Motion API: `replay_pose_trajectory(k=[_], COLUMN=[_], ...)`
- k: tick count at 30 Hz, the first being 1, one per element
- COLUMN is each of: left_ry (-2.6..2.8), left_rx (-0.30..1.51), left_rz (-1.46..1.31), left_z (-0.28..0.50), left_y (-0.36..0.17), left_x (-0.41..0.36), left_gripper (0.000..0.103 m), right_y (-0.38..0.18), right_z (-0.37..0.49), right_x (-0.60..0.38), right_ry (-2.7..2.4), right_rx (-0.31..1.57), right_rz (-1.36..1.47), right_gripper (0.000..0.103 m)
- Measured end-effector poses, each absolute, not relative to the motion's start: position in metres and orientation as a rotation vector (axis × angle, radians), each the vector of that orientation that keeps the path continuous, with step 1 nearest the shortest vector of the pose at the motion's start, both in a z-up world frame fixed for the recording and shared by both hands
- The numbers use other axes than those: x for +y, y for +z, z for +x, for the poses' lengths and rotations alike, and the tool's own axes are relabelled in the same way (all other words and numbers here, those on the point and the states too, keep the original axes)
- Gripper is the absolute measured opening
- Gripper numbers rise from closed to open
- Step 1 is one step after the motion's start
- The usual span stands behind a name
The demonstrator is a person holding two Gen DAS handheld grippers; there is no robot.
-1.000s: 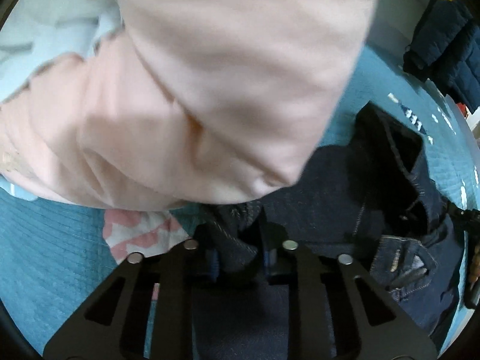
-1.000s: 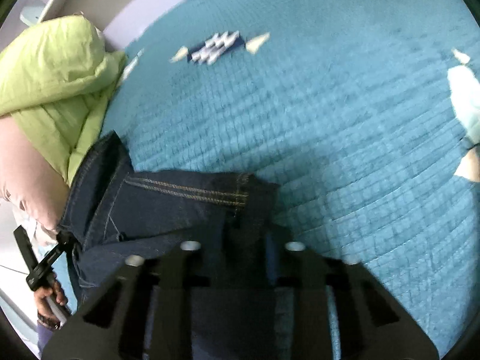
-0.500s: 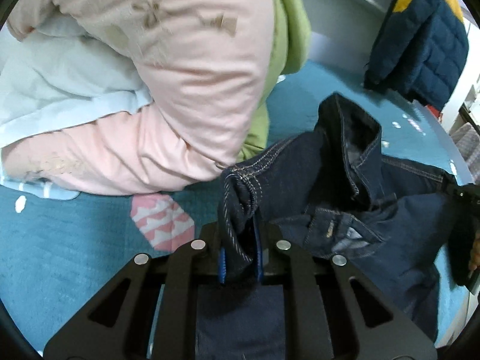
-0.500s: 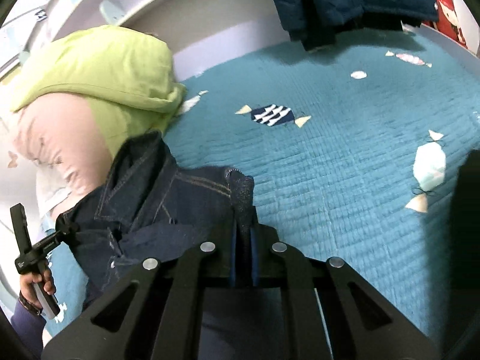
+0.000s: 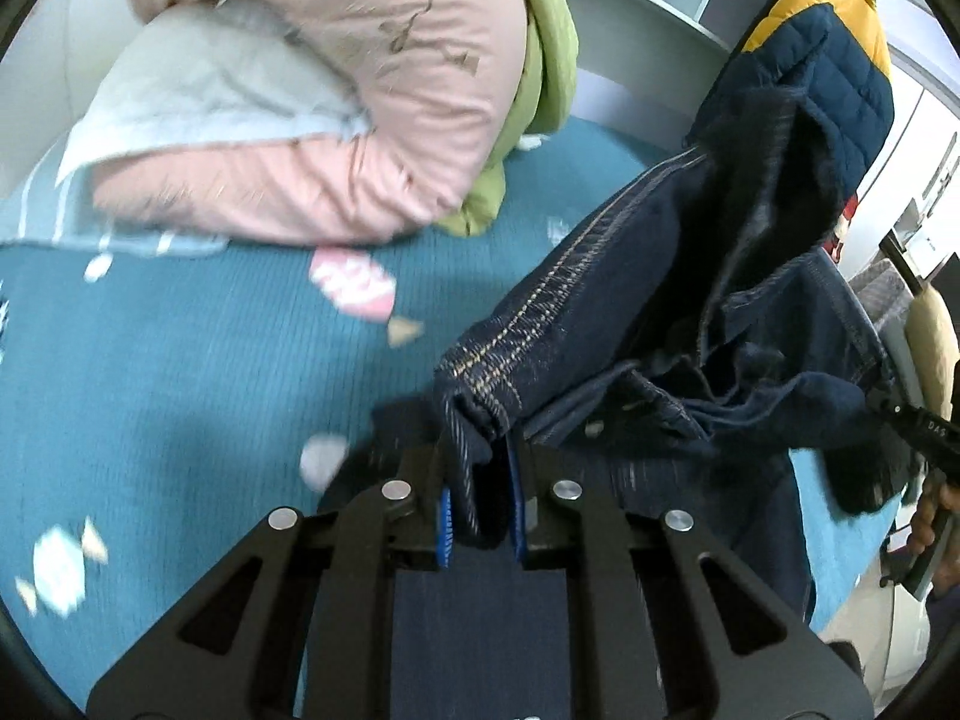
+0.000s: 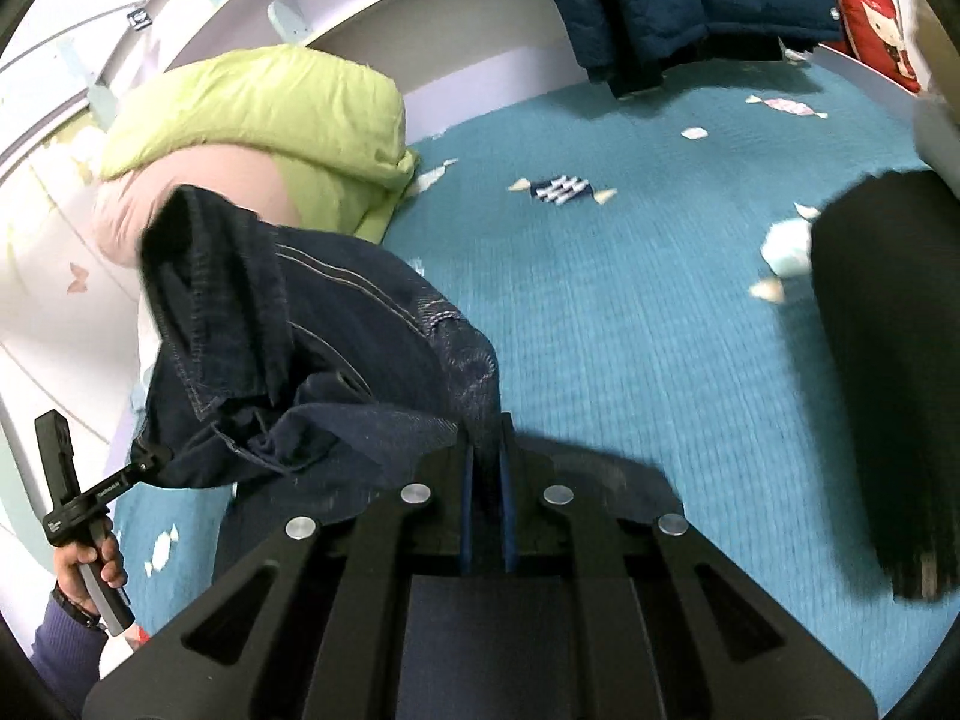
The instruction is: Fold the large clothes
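A pair of dark blue jeans hangs in the air above a teal bedspread, bunched and sagging between my two grippers. My left gripper is shut on a hemmed corner of the denim with tan stitching. In the right wrist view the jeans drape to the left, and my right gripper is shut on another edge of them. The other gripper and the hand holding it show at the lower left there.
A pink quilt, a pale pillow and a green quilt are piled at the head of the bed. A navy and yellow puffer jacket hangs at the back. A black object lies on the bedspread at the right.
Both grippers have risen and pulled back, lifting the jeans off the bedspread. The pink quilt, close a second ago, now lies farther off, and more of the bed shows.
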State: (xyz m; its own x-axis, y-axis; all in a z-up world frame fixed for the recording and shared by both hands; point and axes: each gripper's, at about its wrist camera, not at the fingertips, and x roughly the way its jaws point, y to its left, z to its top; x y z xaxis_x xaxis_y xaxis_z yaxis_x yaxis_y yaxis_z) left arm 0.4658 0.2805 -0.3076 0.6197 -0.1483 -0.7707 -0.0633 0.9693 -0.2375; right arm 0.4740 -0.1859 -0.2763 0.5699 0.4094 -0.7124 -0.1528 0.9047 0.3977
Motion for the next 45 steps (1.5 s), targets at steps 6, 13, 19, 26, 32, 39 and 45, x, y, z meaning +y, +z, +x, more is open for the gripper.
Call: replay_pose_trajectory(k=[6, 13, 19, 26, 32, 39, 45], left_ry=[-0.026, 0.061, 0.121, 0.116, 0.099, 0.143, 0.183], left_rx=[0.956, 1.084, 1.120, 1.120, 1.034, 1.057, 1.168], left_rz=[-0.281, -0.325, -0.369, -0.365, -0.448, -0.529, -0.543], left_z=[0.388, 0.324, 0.297, 0.275, 0.264, 0.294, 0.315], left_y=[-0.339, -0.396, -0.411, -0.394, -0.358, -0.367, -0.400], left_x=[0.276, 0.279, 0.291, 0.297, 0.301, 0.292, 0.282], left_gripper=[0.013, 0.014, 0.014, 0.015, 0.052, 0.072, 0.076], right_y=[-0.299, -0.346, -0.360, -0.375, -0.344, -0.382, -0.413], right_z=[0.408, 0.355, 0.330, 0.313, 0.292, 0.317, 0.332], right_x=[-0.189, -0.203, -0.212, -0.225, -0.259, -0.262, -0.252], right_ry=[0.316, 0.252, 0.229, 0.171, 0.165, 0.089, 0.027], right_rx=[0.972, 1.089, 1.101, 1.214, 1.121, 1.184, 1.194], right_rz=[0.296, 0.332, 0.383, 0.360, 0.568, 0.993, 1.185], right_gripper=[0.007, 0.007, 0.007, 0.011, 0.042, 0.047, 0.047])
